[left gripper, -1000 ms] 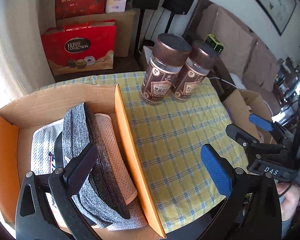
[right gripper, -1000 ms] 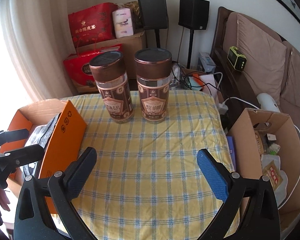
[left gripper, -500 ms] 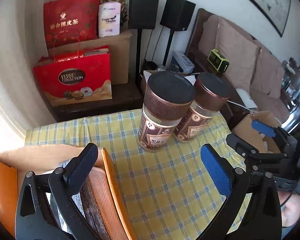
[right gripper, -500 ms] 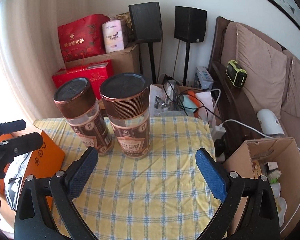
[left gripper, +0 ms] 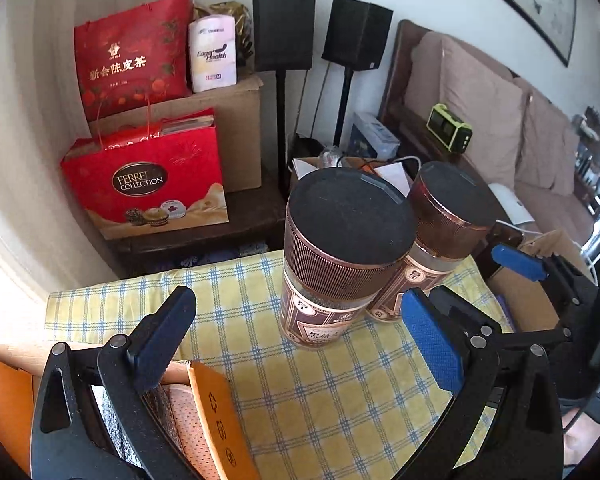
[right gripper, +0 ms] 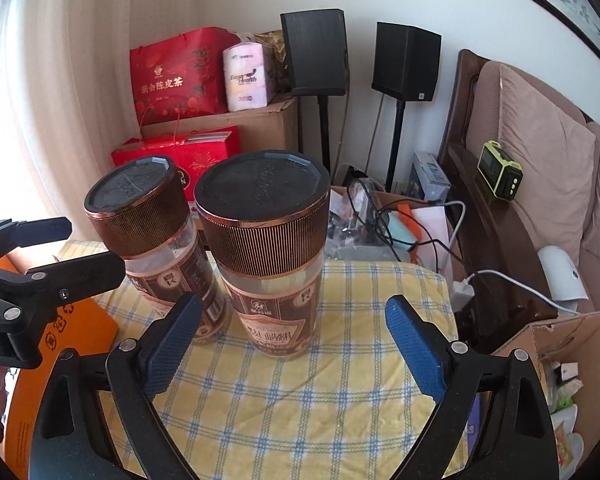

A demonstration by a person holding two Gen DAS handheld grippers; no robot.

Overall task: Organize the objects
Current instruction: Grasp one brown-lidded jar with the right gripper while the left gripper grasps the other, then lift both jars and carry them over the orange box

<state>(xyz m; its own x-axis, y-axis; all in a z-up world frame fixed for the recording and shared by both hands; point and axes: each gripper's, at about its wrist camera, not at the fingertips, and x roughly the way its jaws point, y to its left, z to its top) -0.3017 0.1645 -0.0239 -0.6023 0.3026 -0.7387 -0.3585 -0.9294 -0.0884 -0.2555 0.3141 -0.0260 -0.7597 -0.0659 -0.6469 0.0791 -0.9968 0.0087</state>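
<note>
Two glass jars with ribbed copper-brown lids stand upright side by side near the far edge of the worktop point(right gripper: 300, 420), which wears a yellow and blue checked cloth. In the right wrist view the right jar point(right gripper: 268, 264) stands nearest the camera, with the left jar point(right gripper: 156, 248) just beside it and perhaps touching at the labels; I cannot tell for sure. The right tool point(right gripper: 292, 344) is released: its jaws stand wide, have just been closing a little, and reach toward the foot of the right jar with nothing pressed between the blue pads. The jar's base sits just ahead of the gap.

In the left wrist view the left tool point(left gripper: 300, 340) is released too, jaws wide, pointing down at the left jar point(left gripper: 340, 256), whose base lies just beyond the pad tips. The right jar point(left gripper: 440, 236) shows behind it, and the right tool point(left gripper: 516, 264) enters from the right edge.

At the worktop's near left corner sits an orange cardboard box point(left gripper: 216, 408), open, holding folded grey and peach fabric pieces point(left gripper: 180, 420).

Beyond the far edge are a red Ferrero Collection gift bag point(left gripper: 148, 184), a red tea bag point(left gripper: 132, 52) on a brown carton, two black speakers point(right gripper: 316, 52) on stands, and a sofa with brown cushions at the right.
</note>
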